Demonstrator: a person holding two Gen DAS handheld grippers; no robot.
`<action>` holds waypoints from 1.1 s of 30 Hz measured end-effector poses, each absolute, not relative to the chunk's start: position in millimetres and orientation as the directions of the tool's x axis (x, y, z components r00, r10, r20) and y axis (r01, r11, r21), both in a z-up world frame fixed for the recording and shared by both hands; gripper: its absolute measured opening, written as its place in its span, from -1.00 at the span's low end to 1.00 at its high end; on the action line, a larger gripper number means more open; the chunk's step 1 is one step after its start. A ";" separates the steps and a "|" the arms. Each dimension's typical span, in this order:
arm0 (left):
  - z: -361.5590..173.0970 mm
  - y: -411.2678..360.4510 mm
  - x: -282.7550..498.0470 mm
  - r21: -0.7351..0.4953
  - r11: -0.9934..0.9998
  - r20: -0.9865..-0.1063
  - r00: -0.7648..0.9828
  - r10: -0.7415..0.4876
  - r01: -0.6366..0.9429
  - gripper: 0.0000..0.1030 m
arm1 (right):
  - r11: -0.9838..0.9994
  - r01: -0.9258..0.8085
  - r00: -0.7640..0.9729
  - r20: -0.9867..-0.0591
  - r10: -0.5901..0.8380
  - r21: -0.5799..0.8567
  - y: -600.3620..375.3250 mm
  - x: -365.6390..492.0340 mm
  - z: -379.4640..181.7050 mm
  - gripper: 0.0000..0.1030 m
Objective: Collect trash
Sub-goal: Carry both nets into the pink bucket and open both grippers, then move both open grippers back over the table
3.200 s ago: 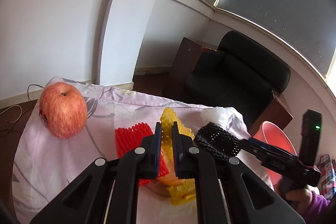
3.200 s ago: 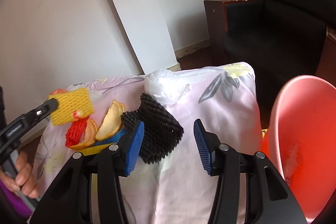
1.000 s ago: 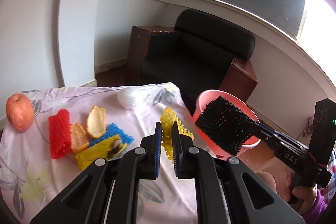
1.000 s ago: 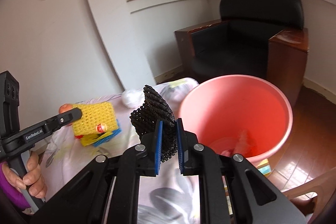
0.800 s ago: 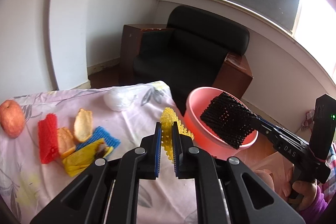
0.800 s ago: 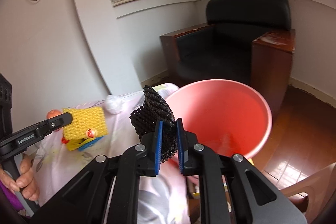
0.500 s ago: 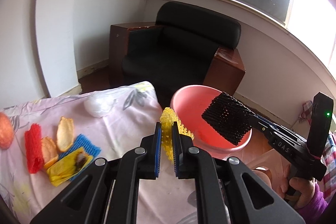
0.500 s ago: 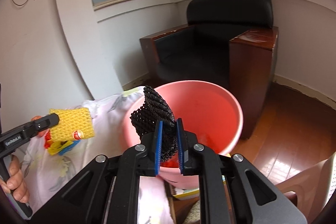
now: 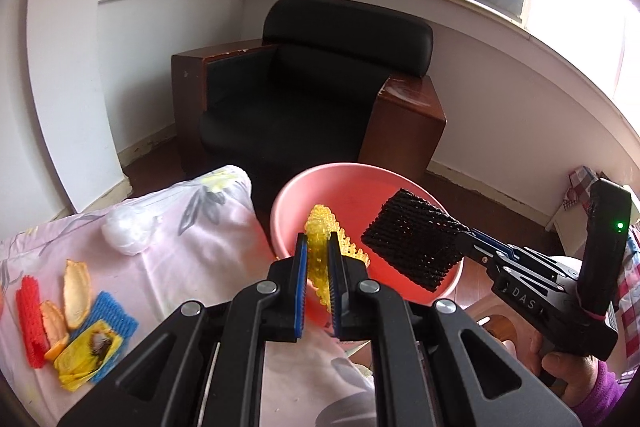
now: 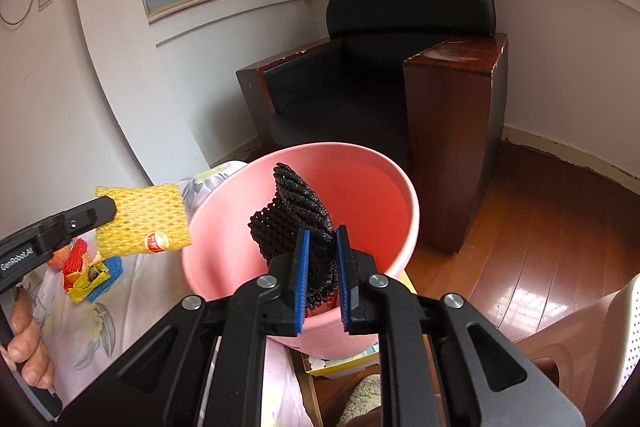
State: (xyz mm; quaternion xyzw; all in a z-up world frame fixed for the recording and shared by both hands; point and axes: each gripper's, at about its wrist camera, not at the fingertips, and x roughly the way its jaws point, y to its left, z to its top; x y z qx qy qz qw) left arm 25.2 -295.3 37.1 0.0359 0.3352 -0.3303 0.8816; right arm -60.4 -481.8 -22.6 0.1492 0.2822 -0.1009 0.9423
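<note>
My left gripper (image 9: 319,249) is shut on a yellow foam fruit net (image 9: 324,235), held at the near rim of the pink bin (image 9: 304,183). In the right wrist view the same yellow net (image 10: 142,215) hangs just left of the pink bin (image 10: 412,227), over the cloth. My right gripper (image 10: 321,239) is shut on a black foam net (image 10: 296,203) held over the bin's mouth. The left wrist view shows that black net (image 9: 416,245) above the bin, with the right gripper (image 9: 466,233) reaching in from the right.
On the floral cloth (image 9: 200,259) lie a red net (image 9: 30,315), peel pieces (image 9: 76,291), a blue net (image 9: 108,311), a yellow wrapper (image 9: 86,351) and a white plastic wad (image 9: 130,231). A black armchair (image 9: 320,99) stands behind the bin. A hand (image 10: 28,347) grips the left handle.
Both grippers have swung from over the cloth toward the pink bin. The black net now hangs over the bin's mouth and the yellow net has come up to its rim. Both grips are unchanged.
</note>
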 end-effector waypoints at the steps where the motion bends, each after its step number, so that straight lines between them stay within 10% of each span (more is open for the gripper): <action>1: 35.3 -299.0 26.8 -0.160 0.778 -0.619 0.552 -0.558 0.608 -0.83 | 0.934 0.277 0.820 -0.562 -0.108 0.224 -482.3 -60.9 -23.3 -0.74; 10: 26.1 -318.8 37.7 -0.166 0.770 -0.640 0.527 -0.560 0.616 -0.82 | 0.928 0.292 0.808 -0.579 -0.110 0.230 -484.5 -58.0 -28.2 -0.74; 15: 28.2 -317.0 36.7 -0.169 0.776 -0.639 0.532 -0.555 0.608 -0.28 | 0.925 0.300 0.796 -0.596 -0.106 0.236 -484.9 -53.9 -30.3 -0.73; 20: 34.2 -307.0 34.8 -0.178 0.785 -0.621 0.551 -0.557 0.593 -0.20 | 0.919 0.306 0.796 -0.596 -0.104 0.247 -486.2 -53.3 -27.6 -0.34; 33: 52.2 -271.0 18.7 -0.199 0.803 -0.581 0.592 -0.558 0.562 0.08 | 0.932 0.253 0.829 -0.554 -0.071 0.260 -467.6 -63.5 -12.9 -0.33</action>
